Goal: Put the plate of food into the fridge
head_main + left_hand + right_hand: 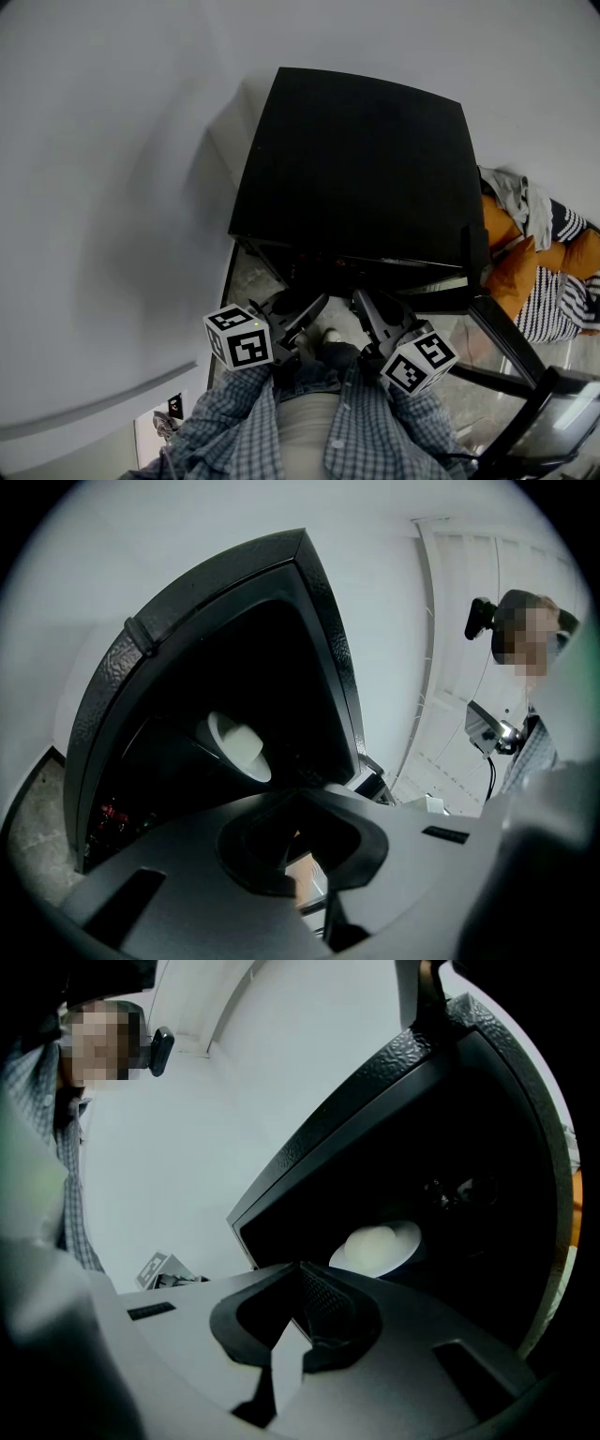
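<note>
A black mini fridge [356, 159] stands against the white wall, seen from above. Its front is open, and a black frame that looks like its door [511, 361] swings out to the right. Inside, a white plate [239, 745] with a pale mound of food rests in the dark compartment; the right gripper view also shows the plate [380, 1246]. My left gripper [314, 302] and right gripper [361, 300] hover side by side just outside the opening, both aimed into it. Each gripper is shut with nothing held, the left gripper [298, 803] and the right gripper [302, 1274] alike.
Orange cushions and striped cloth [530, 258] lie to the right of the fridge. A white wall [103, 187] runs along the left. The person's plaid shirt [281, 427] fills the bottom edge. Speckled floor [251, 277] shows at the fridge's front left.
</note>
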A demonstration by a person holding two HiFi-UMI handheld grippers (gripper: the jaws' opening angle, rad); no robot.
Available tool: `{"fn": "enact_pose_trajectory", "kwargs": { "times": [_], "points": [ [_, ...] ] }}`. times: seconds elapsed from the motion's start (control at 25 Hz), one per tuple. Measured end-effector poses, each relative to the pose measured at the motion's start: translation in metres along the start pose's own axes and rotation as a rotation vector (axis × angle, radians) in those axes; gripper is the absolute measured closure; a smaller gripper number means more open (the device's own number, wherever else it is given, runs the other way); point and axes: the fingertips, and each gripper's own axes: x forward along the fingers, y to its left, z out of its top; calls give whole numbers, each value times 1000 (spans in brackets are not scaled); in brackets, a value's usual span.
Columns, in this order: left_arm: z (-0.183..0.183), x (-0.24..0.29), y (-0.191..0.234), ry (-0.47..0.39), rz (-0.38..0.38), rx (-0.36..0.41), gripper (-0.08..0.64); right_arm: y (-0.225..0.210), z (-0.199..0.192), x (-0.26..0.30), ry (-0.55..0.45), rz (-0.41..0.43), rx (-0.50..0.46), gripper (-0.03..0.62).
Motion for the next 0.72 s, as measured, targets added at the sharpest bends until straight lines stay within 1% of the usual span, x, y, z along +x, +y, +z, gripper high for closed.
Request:
{"fn": "enact_pose_trajectory", "kwargs": {
  "times": [0.72],
  "points": [
    [0,-1,1,4,5,-9,554,2,0,1,6,6,3,586]
  ]
}}
